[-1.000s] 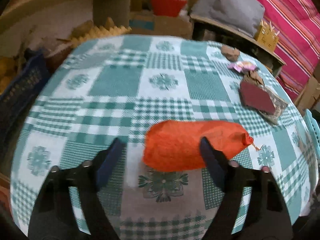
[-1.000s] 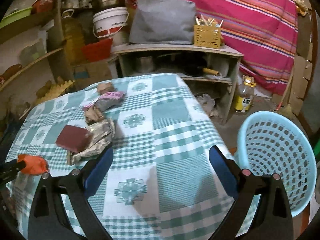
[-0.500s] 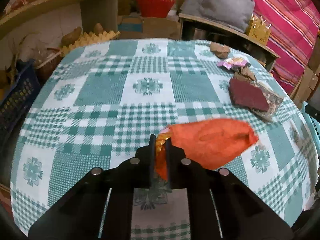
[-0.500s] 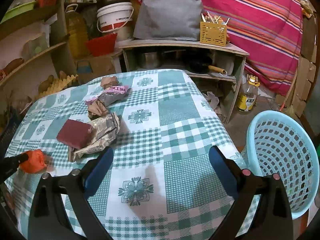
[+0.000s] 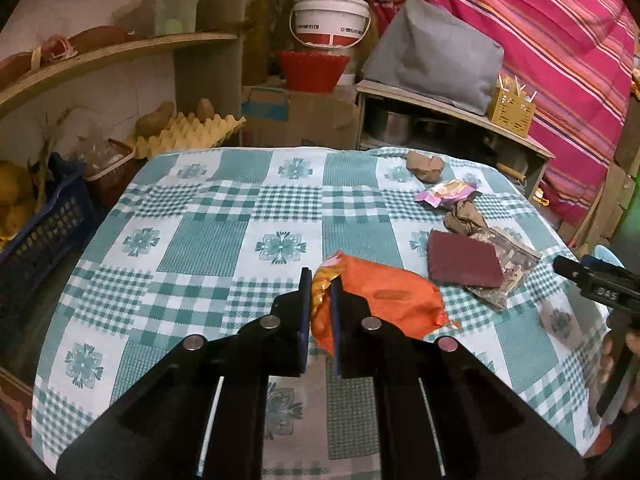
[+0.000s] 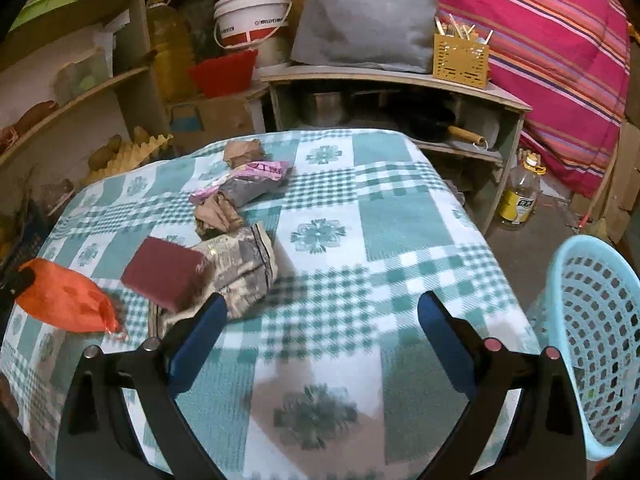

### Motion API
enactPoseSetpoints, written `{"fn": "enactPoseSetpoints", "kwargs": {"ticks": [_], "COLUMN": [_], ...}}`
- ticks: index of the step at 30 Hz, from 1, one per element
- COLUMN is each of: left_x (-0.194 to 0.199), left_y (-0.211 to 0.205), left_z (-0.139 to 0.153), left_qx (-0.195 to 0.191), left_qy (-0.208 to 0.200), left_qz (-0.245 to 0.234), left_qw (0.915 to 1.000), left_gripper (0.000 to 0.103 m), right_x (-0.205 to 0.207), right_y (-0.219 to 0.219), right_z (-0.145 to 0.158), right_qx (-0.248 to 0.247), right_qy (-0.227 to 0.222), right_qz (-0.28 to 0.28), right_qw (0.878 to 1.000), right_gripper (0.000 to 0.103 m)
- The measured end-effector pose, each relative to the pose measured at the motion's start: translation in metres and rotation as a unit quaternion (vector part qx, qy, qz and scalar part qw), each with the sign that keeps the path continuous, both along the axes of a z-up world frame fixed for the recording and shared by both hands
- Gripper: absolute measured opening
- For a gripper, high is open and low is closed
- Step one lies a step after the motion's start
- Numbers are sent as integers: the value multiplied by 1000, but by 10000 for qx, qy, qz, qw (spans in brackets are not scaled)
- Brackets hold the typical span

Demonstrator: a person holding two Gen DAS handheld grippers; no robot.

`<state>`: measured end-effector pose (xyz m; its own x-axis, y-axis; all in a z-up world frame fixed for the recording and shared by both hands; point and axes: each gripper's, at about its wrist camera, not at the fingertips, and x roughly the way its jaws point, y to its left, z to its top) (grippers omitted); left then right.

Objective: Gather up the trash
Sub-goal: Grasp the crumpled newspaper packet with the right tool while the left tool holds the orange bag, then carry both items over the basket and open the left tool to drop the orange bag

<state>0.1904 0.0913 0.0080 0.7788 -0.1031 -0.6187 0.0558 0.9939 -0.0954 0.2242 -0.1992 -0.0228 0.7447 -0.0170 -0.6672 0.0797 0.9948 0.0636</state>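
Observation:
My left gripper (image 5: 320,280) is shut on the end of an orange snack bag (image 5: 384,300) and holds it above the checked tablecloth (image 5: 224,232). The bag also shows at the far left of the right wrist view (image 6: 64,300). My right gripper (image 6: 318,312) is open and empty over the cloth. More trash lies on the table: a dark red packet (image 6: 164,272) on a crumpled newspaper wrapper (image 6: 244,268), a brown paper wad (image 6: 218,216), a pink wrapper (image 6: 256,178) and a brown lump (image 6: 242,150). A light blue basket (image 6: 592,344) stands on the floor, right of the table.
Shelves with a white bucket (image 6: 250,16), a red bowl (image 6: 222,72) and an oil jug (image 6: 170,44) stand behind the table. A low cabinet holds a grey cushion (image 6: 364,20) and a yellow holder (image 6: 460,56). A bottle (image 6: 520,192) stands on the floor.
My left gripper closed on the orange bag's end and lifted it off the cloth, drifting right. My right gripper moved closer to the red packet and newspaper wrapper, still open.

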Motion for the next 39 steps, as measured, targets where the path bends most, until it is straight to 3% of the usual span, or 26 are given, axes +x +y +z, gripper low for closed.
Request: {"fn": "enactPoseSetpoints", "kwargs": {"ticks": [3, 9, 11, 12, 14, 17, 31, 39], "left_x": [4, 13, 15, 15, 14, 13, -19, -31], "left_y": [-4, -6, -8, -8, -10, -12, -45, -78], "left_z": [-1, -9, -10, -10, -8, -4, 45, 73], "left_qx": [70, 102, 159, 189, 199, 112, -140, -363], "left_qy": [6, 148, 158, 153, 126, 92, -554, -834], "left_qz": [-2, 18, 1, -10, -12, -23, -242, -502], "left_qw": [10000, 9998, 9997, 9997, 9997, 9999, 9981, 9946], "left_gripper": [7, 7, 7, 7, 7, 7, 7, 6], "right_x": [13, 32, 36, 36, 35, 31, -24, -57], "right_y": [4, 20, 22, 23, 24, 24, -36, -75], "right_z": [-9, -25, -30, -30, -29, -27, 38, 59], "right_qx": [82, 63, 232, 280, 444, 577, 474, 435], "right_qy": [168, 502, 582, 556, 525, 436, -795, -1068], "right_qz": [15, 201, 312, 326, 453, 523, -15, -231], "right_qw": [9998, 9985, 9975, 9975, 9966, 9960, 9957, 9931], "right_gripper": [92, 69, 51, 49, 27, 9, 2, 2]}}
